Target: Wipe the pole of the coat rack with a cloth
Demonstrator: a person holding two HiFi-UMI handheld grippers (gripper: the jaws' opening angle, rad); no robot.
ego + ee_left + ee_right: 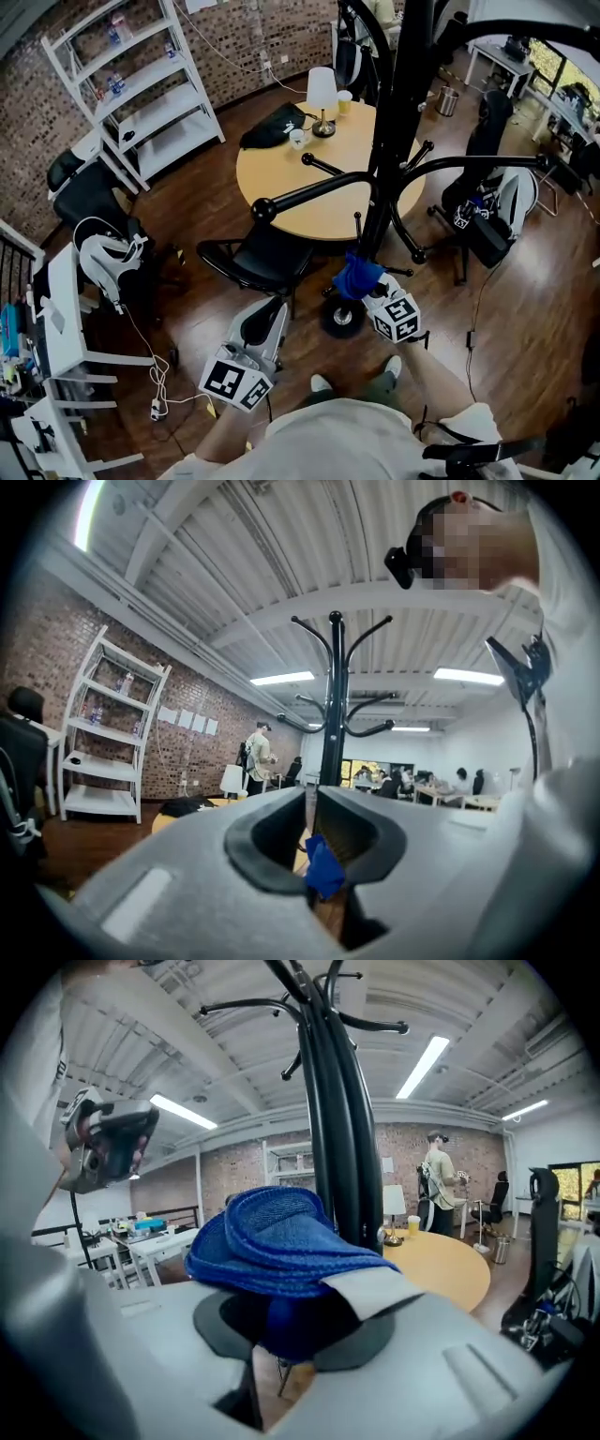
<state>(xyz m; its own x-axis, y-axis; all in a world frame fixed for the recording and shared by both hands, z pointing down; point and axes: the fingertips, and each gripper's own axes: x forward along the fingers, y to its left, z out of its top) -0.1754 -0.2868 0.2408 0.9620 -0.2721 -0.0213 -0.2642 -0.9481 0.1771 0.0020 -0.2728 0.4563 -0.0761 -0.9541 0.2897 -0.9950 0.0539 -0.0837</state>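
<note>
Brick wall (234, 37) and dark wood floor (534, 309) around; blue cloth (354, 275) at the coat rack pole (394, 141), low down.

Head view: right gripper (366, 286) clamped on the cloth, held against or just beside the pole's lower part, above the base (342, 319); left gripper (267, 314) off to the side by a black chair (262, 258), idle. Left gripper view: jaws closed together on nothing (blue scrap in the slit: probably the far cloth), pole (333, 714) upright ahead. Right gripper view: folded cloth (272, 1241) gripped fast, pole (337, 1147) right behind it, contact not certain. Looks like the wiping step itself. Calls next for pressing the cloth to the pole and sliding it along steadily, steering round the hooks (309, 192).
</note>
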